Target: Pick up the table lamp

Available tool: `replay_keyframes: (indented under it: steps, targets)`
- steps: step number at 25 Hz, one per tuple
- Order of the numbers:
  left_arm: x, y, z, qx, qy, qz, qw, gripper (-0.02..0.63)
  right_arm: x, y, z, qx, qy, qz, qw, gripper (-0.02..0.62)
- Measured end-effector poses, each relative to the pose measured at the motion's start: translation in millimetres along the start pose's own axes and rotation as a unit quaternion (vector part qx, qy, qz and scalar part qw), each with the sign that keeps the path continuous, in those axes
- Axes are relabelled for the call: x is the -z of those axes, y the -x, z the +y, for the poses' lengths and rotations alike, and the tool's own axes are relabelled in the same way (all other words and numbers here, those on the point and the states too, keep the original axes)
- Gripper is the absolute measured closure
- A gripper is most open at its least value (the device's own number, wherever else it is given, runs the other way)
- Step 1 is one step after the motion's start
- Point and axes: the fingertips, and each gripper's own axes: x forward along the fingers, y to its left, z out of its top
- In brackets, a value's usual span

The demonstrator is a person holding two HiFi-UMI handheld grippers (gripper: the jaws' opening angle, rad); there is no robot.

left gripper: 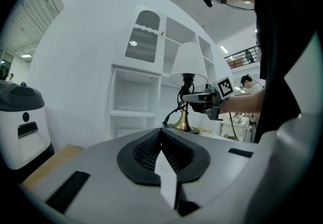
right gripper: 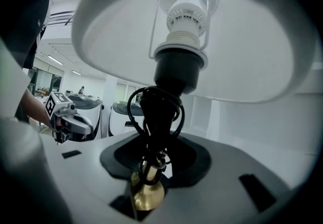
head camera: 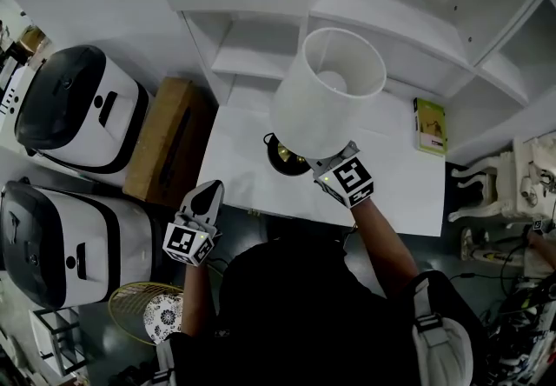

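The table lamp has a white shade (head camera: 328, 90), a black stem wound with black cord (right gripper: 156, 117) and a brass foot (head camera: 282, 156). My right gripper (head camera: 323, 167) is under the shade, shut on the stem just above the foot. In the left gripper view the lamp (left gripper: 186, 61) stands upright, with the right gripper (left gripper: 194, 98) clamped at its neck. I cannot tell whether the foot touches the white table (head camera: 400, 193). My left gripper (head camera: 207, 196) hangs off the table's front left corner, jaws together with nothing between them.
Two white-and-black machines (head camera: 82, 106) (head camera: 69, 241) stand on the floor at left, beside a cardboard box (head camera: 169, 141). A white shelf unit (head camera: 261, 28) rises behind the table. A green booklet (head camera: 429, 125) lies at the table's right. A round wire fan (head camera: 148, 315) sits near my feet.
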Motion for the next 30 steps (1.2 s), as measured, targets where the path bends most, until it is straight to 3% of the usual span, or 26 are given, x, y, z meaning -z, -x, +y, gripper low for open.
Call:
replay_keyframes:
  steps: [30]
  targets:
    - [3, 1, -10, 0.042, -0.015, 0.003, 0.999, 0.595, 3, 33, 1, 0.053, -0.011, 0.005, 0.999, 0.463]
